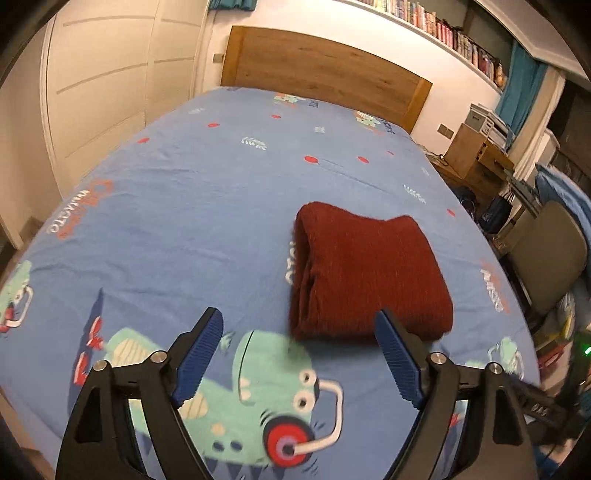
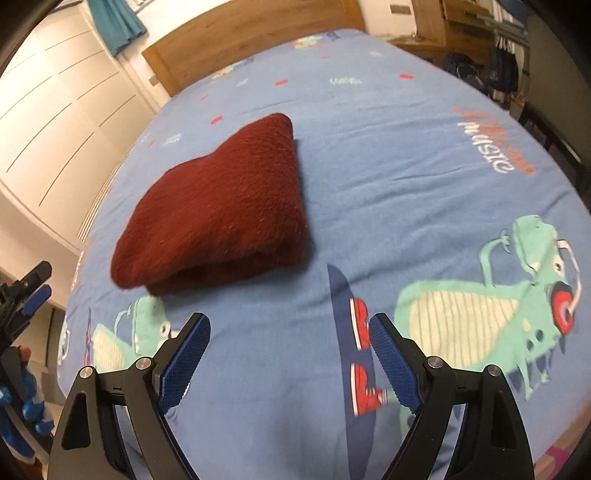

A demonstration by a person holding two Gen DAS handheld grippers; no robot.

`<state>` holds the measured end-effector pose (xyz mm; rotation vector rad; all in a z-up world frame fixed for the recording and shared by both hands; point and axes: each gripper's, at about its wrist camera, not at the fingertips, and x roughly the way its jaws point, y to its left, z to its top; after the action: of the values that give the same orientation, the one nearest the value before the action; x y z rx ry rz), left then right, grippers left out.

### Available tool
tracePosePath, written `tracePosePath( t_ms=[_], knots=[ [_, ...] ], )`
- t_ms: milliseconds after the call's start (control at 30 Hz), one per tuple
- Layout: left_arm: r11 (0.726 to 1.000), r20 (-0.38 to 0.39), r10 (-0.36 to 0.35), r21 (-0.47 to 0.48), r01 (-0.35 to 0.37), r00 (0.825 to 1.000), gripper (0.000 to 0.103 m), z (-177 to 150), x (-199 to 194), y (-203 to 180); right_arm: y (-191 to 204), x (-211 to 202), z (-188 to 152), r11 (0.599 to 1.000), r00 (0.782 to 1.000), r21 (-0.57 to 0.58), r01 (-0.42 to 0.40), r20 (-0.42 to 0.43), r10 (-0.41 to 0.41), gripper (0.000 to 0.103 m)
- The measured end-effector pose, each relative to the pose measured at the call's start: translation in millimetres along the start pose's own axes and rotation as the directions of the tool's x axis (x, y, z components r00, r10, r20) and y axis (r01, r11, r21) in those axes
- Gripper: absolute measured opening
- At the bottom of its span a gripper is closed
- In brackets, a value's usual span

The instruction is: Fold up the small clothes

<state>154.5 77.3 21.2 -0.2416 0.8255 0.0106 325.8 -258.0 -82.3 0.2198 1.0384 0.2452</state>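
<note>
A dark red knitted garment lies folded into a compact bundle on the blue cartoon bedsheet. In the left wrist view it sits just ahead and to the right of my left gripper, which is open and empty above the sheet. In the right wrist view the same garment lies ahead and to the left of my right gripper, which is also open and empty. The left gripper shows at the far left edge of the right wrist view.
A wooden headboard stands at the far end of the bed. White wardrobe doors run along the left. A chair, a desk and bags crowd the right side. A bookshelf hangs above.
</note>
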Motion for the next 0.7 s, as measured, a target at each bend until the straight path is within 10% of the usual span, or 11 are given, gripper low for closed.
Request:
tracePosePath(
  t_ms=[700],
  knots=[
    [0.988,0.118,0.106,0.102,-0.119,0.987,0.1,-100.0,-41.5,-2.9,30.7,-90.2,-82.0,0.99,0.957,-0.085,0.116,0.278,-0.088,0.102]
  ],
)
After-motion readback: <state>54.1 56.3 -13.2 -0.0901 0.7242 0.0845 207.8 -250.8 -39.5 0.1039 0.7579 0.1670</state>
